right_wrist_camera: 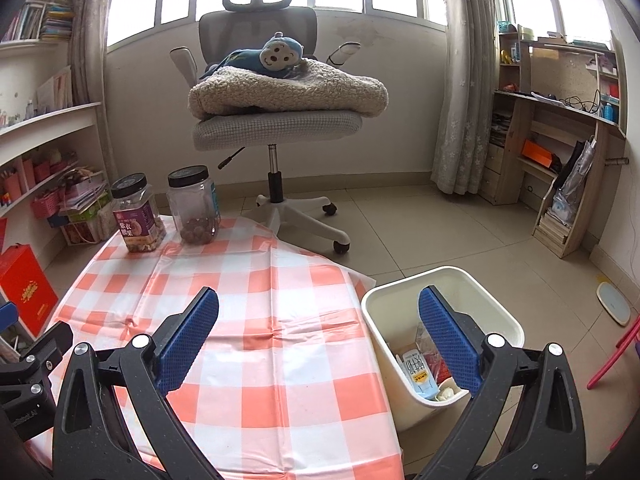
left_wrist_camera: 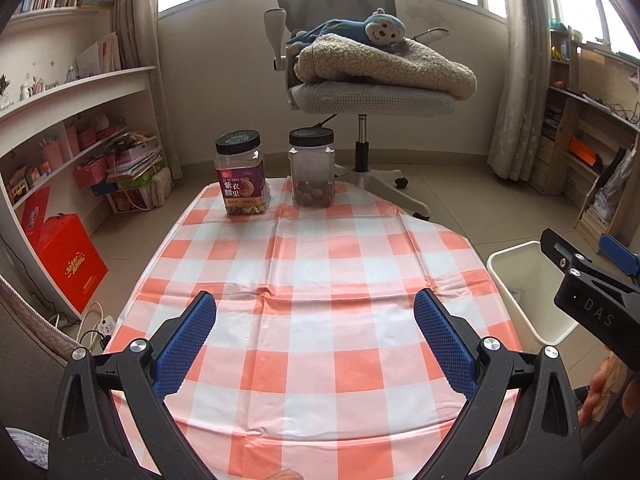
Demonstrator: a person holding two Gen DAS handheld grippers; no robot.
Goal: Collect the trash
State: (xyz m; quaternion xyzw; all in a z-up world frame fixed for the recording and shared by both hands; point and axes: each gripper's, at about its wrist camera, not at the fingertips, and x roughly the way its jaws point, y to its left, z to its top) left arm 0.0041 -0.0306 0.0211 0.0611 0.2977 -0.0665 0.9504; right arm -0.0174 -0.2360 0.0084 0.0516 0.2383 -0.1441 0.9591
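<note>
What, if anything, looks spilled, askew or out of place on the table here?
Nothing stands out. Two lidded jars stand upright at the tablecloth's far end; the trash sits inside the white bin beside the table.

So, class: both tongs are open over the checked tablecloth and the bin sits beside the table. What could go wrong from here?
1. The right tongs hang partly over the bin; one finger could catch its rim and tip it.
2. The only things left on the tablecloth are the labelled jar and the clear jar; both still hold food, so binning them as trash would likely be a mistake.
</note>
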